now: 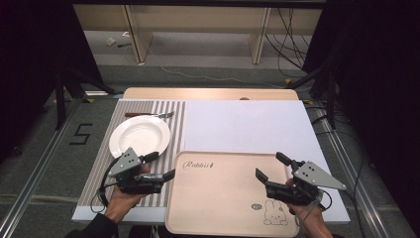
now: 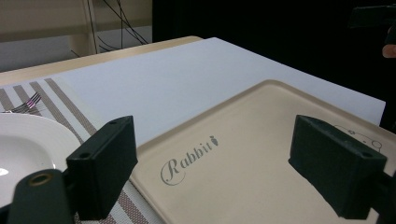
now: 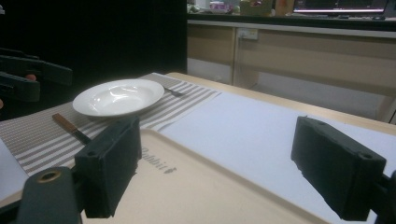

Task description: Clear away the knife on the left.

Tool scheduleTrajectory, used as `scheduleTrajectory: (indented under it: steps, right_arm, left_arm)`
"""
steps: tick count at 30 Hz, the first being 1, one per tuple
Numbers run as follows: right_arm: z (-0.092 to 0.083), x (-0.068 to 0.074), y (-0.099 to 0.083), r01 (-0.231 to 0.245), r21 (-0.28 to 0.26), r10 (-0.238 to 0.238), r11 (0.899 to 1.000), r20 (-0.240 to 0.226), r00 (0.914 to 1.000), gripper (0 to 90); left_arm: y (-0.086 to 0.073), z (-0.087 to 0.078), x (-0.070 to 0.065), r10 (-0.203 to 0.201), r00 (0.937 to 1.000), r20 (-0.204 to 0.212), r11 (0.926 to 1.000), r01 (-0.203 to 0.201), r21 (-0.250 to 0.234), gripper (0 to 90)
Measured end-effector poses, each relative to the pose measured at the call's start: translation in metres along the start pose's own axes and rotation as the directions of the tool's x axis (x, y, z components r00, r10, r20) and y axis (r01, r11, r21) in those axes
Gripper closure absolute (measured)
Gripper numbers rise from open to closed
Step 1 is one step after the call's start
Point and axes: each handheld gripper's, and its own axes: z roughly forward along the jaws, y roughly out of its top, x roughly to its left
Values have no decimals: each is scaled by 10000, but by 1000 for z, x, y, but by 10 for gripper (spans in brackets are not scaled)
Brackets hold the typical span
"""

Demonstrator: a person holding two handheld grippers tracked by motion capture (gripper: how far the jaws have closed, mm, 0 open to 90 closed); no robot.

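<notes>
— While both grippers hover with jaws wide and empty, where's the tray [image 1: 225, 193]?
— Beige, matte, rectangular, between the left gripper [image 1: 163, 165] and right gripper [image 1: 272, 166]. A glossy round white plate [image 1: 139, 136] sits beside it on the striped woven mat [image 1: 99, 168].

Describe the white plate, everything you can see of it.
The white plate is round, glossy and looks ceramic, with a broad flat rim around a shallow sunken centre. It is empty and sits upright on the striped placemat, to the left of the beige tray and apart from it. A fork lies on the mat just beyond its far edge; whether they touch is unclear. The left gripper hovers near its near edge, jaws open, not touching it.
</notes>
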Motion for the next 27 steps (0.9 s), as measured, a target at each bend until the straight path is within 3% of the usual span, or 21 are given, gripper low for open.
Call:
scheduleTrajectory:
  steps: [14, 18, 22, 27]
  right_arm:
    - [0, 0, 0, 59, 54, -59, 10000, -32, 10000, 171]
    - [0, 0, 0, 53, 59, -52, 10000, -48, 10000, 171]
    - [0, 1, 0, 70, 61, -70, 10000, -72, 10000, 171]
    - [0, 0, 0, 71, 59, -71, 10000, -78, 9999, 171]
  left_arm:
    - [2, 0, 3, 109, 9999, -70, 9984, -105, 554, 149]
    - [3, -2, 11, -370, 9993, 31, 9944, 365, 994, 149]
    - [3, -5, 15, -589, 9982, -57, 9917, 592, 1140, 144]
    - [4, -5, 16, -559, 9984, 17, 9895, 552, 1338, 140]
